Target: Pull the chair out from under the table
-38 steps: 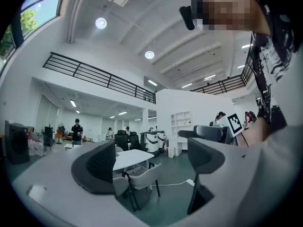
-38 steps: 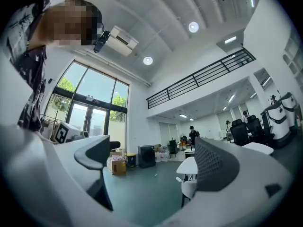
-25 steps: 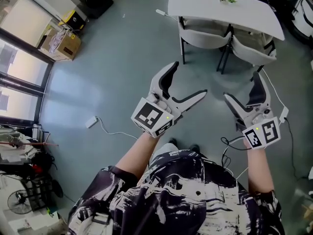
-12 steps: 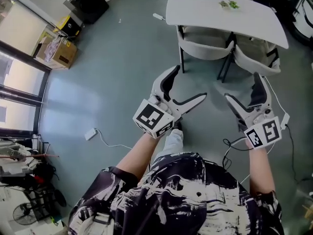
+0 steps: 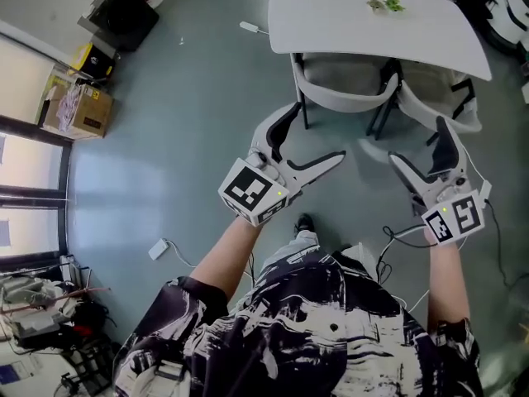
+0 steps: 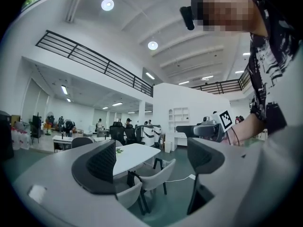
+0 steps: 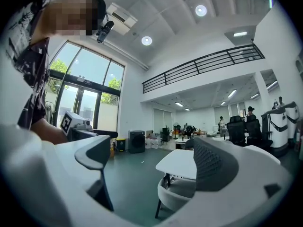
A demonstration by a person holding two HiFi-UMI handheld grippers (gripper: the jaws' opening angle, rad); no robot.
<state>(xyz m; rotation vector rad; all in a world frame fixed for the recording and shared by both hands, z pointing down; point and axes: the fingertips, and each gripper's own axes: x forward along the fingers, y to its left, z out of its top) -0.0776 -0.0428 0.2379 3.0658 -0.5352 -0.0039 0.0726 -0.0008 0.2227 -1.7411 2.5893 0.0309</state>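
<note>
Taking the chair (image 5: 343, 85) well probably means bringing one gripper to the top edge of its pale backrest, closing firmly there and drawing straight back so the legs clear the worktop (image 5: 372, 23). The chair sits tucked under that worktop, beside a second chair (image 5: 438, 89). Both the left gripper (image 5: 316, 135) and the right gripper (image 5: 421, 143) hang well short of it over the floor (image 5: 190, 122), fingers spread wide, holding and touching nothing.
</note>
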